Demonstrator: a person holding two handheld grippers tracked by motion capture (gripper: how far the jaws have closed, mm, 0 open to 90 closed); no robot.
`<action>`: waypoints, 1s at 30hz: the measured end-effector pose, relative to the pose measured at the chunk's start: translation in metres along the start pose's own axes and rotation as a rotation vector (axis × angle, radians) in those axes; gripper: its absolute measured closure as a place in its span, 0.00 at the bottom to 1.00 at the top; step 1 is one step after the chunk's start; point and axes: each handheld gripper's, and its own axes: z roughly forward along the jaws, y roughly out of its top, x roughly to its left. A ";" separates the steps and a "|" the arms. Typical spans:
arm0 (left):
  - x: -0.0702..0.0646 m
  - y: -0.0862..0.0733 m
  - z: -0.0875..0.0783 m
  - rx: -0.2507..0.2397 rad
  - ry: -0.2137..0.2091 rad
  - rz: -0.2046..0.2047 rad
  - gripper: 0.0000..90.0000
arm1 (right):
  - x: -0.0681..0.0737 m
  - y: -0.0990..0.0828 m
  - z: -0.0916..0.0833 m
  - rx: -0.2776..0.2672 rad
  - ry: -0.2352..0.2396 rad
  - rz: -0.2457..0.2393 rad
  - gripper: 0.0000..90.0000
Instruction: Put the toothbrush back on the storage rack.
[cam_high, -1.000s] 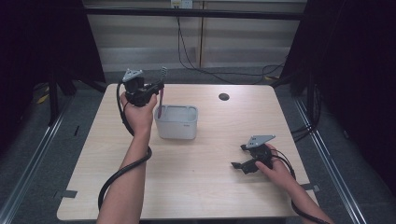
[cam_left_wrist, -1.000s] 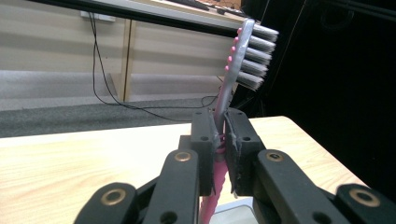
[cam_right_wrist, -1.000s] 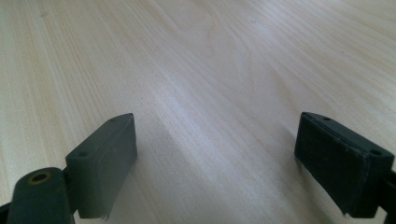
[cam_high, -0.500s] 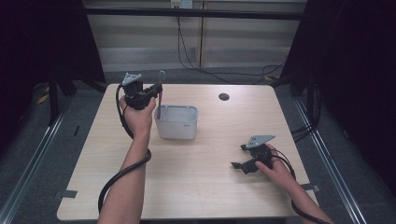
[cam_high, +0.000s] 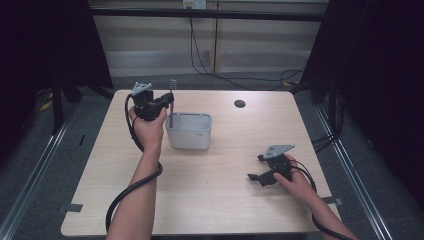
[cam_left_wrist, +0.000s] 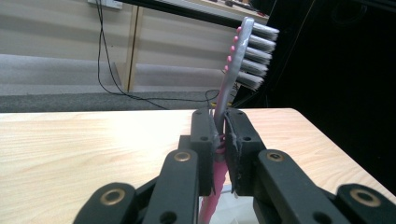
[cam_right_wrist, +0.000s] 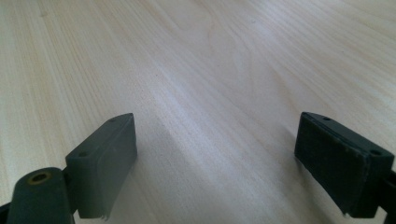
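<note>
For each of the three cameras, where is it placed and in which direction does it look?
High view: fixed above the person's side, looking forward and down at the table; both forearms show, with the left gripper and right gripper.
Left gripper view: rides on the left gripper, looking across the table along jaws shut on an upright toothbrush.
Right gripper view: rides on the right gripper, looking low over bare wood between open jaws.
Shared: the high and left gripper views both show the toothbrush above the grey bin.
</note>
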 end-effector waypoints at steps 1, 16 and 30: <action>0.000 0.000 0.000 0.001 0.001 0.000 0.92 | 0.000 0.000 0.000 0.000 -0.001 0.000 0.14; 0.003 -0.008 -0.002 0.013 0.006 0.002 0.92 | 0.000 0.000 0.000 0.000 -0.001 0.001 0.14; 0.008 -0.018 -0.006 0.030 0.025 0.000 0.91 | 0.000 0.000 0.000 0.000 0.000 0.001 0.14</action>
